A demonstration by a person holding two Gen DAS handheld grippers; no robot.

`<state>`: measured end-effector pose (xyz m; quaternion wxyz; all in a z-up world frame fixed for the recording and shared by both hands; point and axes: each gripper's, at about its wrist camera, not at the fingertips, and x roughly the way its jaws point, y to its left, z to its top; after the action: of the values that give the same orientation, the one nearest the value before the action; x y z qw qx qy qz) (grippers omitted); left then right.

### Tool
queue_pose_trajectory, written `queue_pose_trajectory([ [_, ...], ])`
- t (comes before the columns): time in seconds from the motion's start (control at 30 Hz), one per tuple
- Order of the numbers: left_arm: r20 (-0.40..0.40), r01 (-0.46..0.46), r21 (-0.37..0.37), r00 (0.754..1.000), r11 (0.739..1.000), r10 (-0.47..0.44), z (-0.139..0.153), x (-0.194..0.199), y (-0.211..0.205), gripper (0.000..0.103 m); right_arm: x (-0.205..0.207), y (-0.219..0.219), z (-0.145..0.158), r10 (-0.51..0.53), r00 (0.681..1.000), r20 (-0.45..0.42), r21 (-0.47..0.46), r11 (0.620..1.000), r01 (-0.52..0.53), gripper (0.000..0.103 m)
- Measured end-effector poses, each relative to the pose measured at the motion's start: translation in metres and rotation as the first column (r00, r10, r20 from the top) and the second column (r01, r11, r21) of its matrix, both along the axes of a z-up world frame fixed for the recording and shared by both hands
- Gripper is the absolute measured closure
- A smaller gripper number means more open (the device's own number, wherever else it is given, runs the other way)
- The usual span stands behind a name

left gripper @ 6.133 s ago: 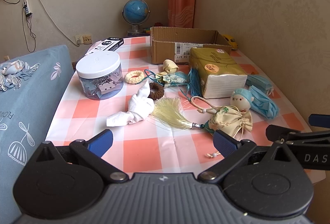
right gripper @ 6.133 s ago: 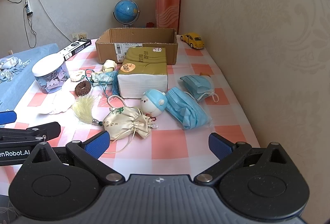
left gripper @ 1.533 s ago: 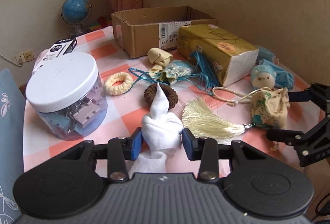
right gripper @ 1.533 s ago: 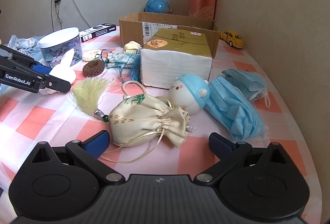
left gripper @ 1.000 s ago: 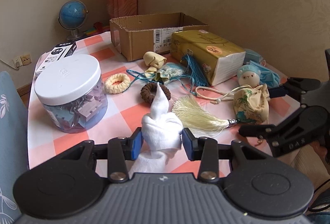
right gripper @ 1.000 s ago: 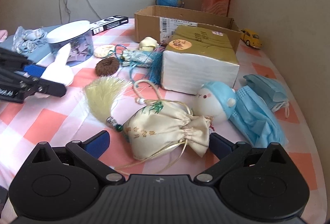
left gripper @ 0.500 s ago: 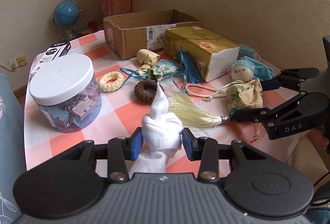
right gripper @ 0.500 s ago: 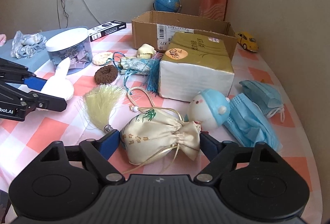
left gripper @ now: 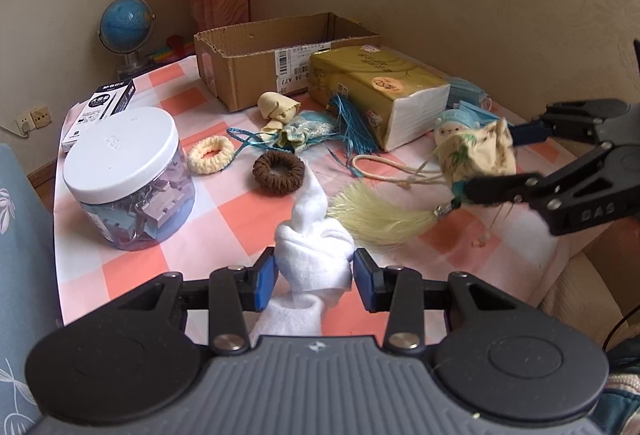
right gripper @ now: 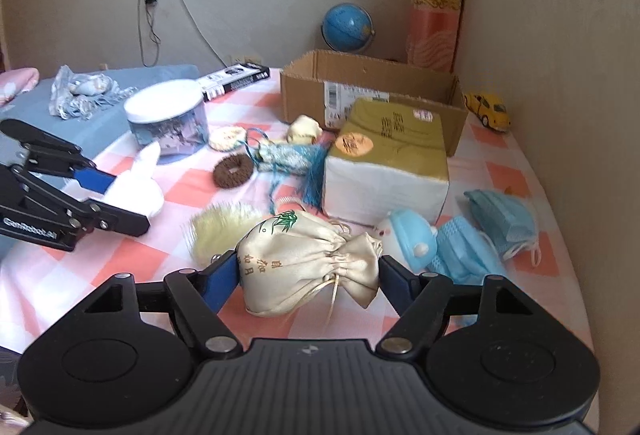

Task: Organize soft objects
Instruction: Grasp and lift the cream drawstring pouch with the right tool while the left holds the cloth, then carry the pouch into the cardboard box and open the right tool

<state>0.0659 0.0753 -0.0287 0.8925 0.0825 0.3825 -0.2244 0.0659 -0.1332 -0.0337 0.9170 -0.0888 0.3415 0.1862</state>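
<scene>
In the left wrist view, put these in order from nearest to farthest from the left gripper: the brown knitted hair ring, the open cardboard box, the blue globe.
1. Brown knitted hair ring: just beyond the left gripper, which holds a white sock.
2. Open cardboard box: further back, centre of the table.
3. Blue globe: farthest, back left by the wall.

Black linkage left gripper (left gripper: 314,277) and right gripper (right gripper: 308,277); blue-padded jaws; silver screws; white lettering

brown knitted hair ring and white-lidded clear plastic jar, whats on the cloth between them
In the left wrist view, a cream fluffy scrunchie lies between the brown knitted hair ring and the white-lidded clear plastic jar, towards the far side.
</scene>
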Motion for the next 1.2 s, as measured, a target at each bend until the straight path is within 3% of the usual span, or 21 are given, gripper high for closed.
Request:
queue_pose_trajectory([
  [0.57, 0.008, 0.008, 0.028, 1.000, 1.000, -0.009, 0.029, 0.011, -0.012, 0.063, 0.035, -0.017, 0.074, 0.020, 0.999, 0.045, 0.053, 0.998, -0.023, 0.025],
  [0.83, 0.043, 0.040, 0.070, 0.998, 0.997, -0.043, 0.059, 0.043, -0.020, 0.063, 0.078, -0.024, 0.101, -0.061, 0.996, 0.070, -0.051, 0.997, 0.065, 0.026],
  [1.2, 0.117, 0.061, 0.120, 0.990, 0.991, -0.075, 0.084, 0.088, -0.031, 0.063, 0.168, -0.028, 0.137, -0.188, 0.976, 0.106, -0.090, 0.976, 0.198, 0.028],
])
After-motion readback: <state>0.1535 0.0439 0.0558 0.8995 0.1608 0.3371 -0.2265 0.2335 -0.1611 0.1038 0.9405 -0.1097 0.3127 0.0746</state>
